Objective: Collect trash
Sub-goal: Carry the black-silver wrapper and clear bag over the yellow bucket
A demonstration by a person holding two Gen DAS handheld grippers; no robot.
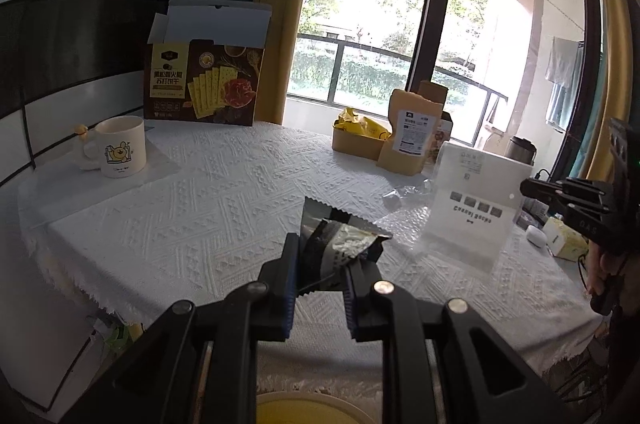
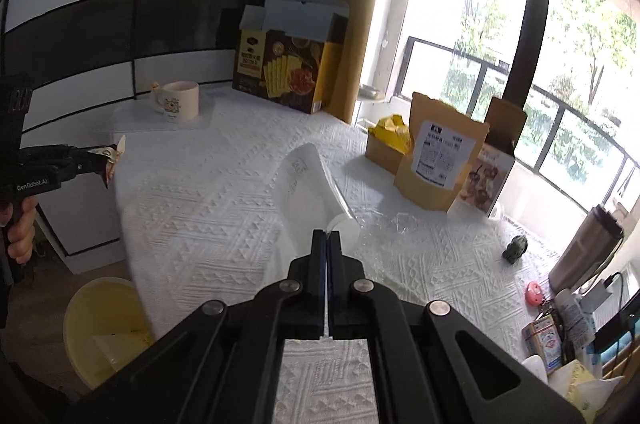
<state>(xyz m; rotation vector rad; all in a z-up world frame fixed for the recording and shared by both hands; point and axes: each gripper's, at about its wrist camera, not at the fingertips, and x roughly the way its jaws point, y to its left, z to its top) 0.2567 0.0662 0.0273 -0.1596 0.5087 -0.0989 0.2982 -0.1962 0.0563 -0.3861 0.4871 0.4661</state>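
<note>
Pinching a dark snack wrapper point(image 1: 336, 244), the left gripper point(image 1: 320, 276) is held above the table point(image 1: 180, 224); a clear plastic bag point(image 2: 308, 184) is clamped by the right gripper point(image 2: 327, 244).

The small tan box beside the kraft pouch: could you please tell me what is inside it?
Crumpled yellow wrappers stick up out of the tan box, next to the kraft pouch. The box walls hide whatever lies below the wrappers.

Home (mug point(image 1: 120, 146), curtains point(image 1: 280, 4), balcony)
</note>
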